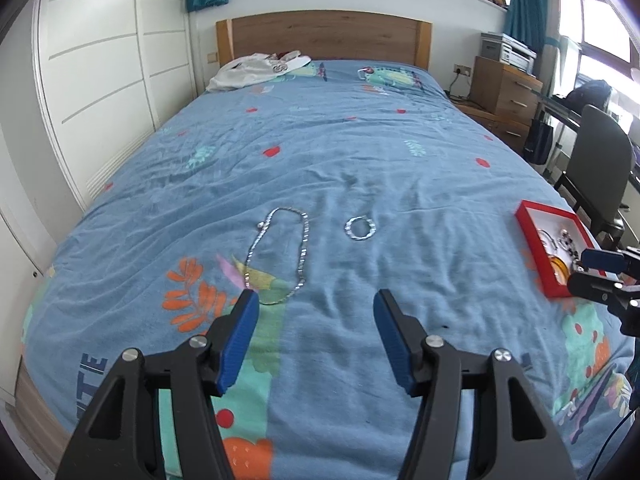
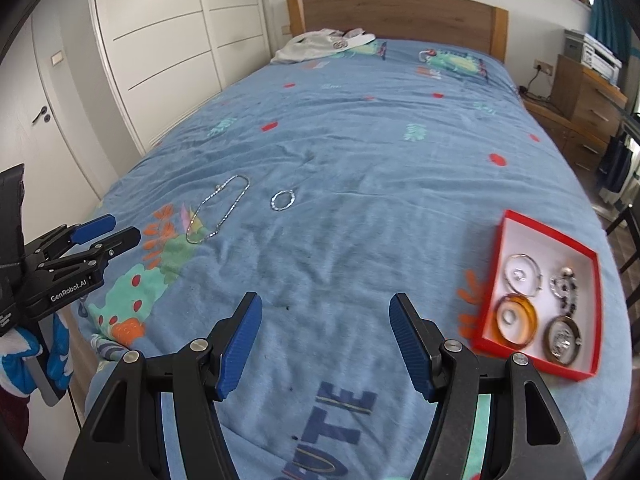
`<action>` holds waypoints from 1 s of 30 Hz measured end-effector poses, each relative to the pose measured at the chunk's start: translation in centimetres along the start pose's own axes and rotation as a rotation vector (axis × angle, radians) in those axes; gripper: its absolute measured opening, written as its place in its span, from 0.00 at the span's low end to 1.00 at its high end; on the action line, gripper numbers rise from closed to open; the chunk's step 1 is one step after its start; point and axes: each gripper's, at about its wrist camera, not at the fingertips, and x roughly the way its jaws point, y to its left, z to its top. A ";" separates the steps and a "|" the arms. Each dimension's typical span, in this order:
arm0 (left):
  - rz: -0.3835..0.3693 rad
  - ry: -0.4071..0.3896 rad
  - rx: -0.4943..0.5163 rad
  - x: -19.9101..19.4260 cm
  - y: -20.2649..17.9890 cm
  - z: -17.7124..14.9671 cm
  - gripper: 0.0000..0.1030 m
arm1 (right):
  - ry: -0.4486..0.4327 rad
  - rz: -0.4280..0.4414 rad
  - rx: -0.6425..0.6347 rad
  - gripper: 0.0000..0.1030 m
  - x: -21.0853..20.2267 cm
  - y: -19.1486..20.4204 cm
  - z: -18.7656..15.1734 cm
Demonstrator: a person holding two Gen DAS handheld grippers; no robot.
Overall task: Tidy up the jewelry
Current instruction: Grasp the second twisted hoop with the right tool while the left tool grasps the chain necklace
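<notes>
Both the left gripper and right gripper hover wide apart, holding nothing. A silver chain necklace and small bracelet lie mid-bed; the red jewelry box sits at the bed's right edge.

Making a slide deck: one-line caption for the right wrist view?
Open right claw above blue bedspread; silver necklace and bracelet still outside the red jewelry box.

Silver chain necklace lies in a long loop mid-bed, small silver bracelet just beside it. Red box of bangles sits near the bed's right edge.
</notes>
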 end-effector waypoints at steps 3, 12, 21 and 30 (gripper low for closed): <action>-0.008 0.019 -0.027 1.8 1.5 0.1 0.56 | 0.021 0.030 0.000 0.64 2.2 0.3 0.6; -0.007 0.066 0.000 8.0 1.7 1.4 0.56 | 0.084 0.116 -0.016 0.64 9.7 1.2 2.5; 0.070 0.148 0.117 15.6 0.4 1.7 0.56 | 0.116 0.167 -0.024 0.64 15.4 1.1 4.3; 0.173 0.155 0.118 18.6 3.4 2.3 0.56 | 0.125 0.211 -0.050 0.64 20.5 2.9 6.5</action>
